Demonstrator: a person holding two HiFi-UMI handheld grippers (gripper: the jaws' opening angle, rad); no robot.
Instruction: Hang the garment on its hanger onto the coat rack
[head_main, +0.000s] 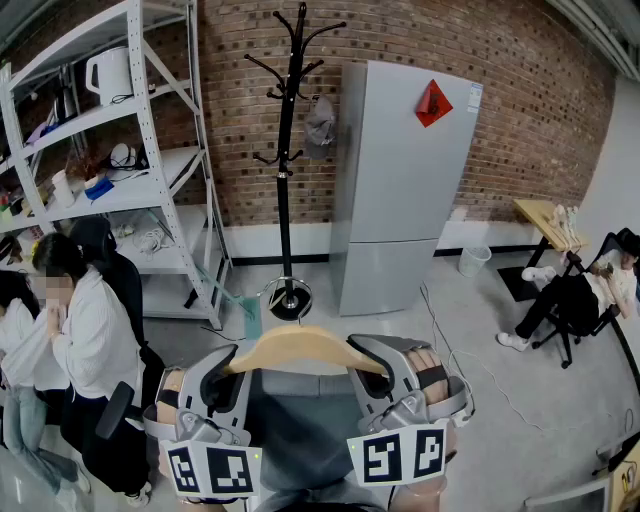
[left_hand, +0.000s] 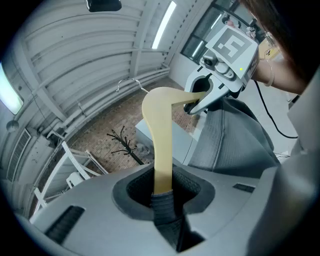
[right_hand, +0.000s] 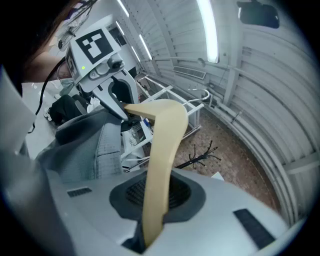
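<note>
A pale wooden hanger (head_main: 305, 347) is held level in front of me, with a grey garment (head_main: 300, 425) draped below it. My left gripper (head_main: 228, 365) is shut on the hanger's left arm (left_hand: 161, 150) and on a fold of the grey cloth (left_hand: 165, 210). My right gripper (head_main: 366, 358) is shut on the right arm (right_hand: 161, 165). The hanger's metal hook (left_hand: 131, 83) sticks out from its middle. The black coat rack (head_main: 290, 150) stands ahead against the brick wall, well apart from the hanger, and a grey cap (head_main: 320, 125) hangs on one of its pegs.
A grey fridge (head_main: 400, 190) stands right of the rack. White metal shelving (head_main: 150, 130) fills the left. People (head_main: 85, 340) stand at the near left, close to my left gripper. A seated person (head_main: 575, 300), a small table (head_main: 545, 218) and a bin (head_main: 473, 260) are at the right.
</note>
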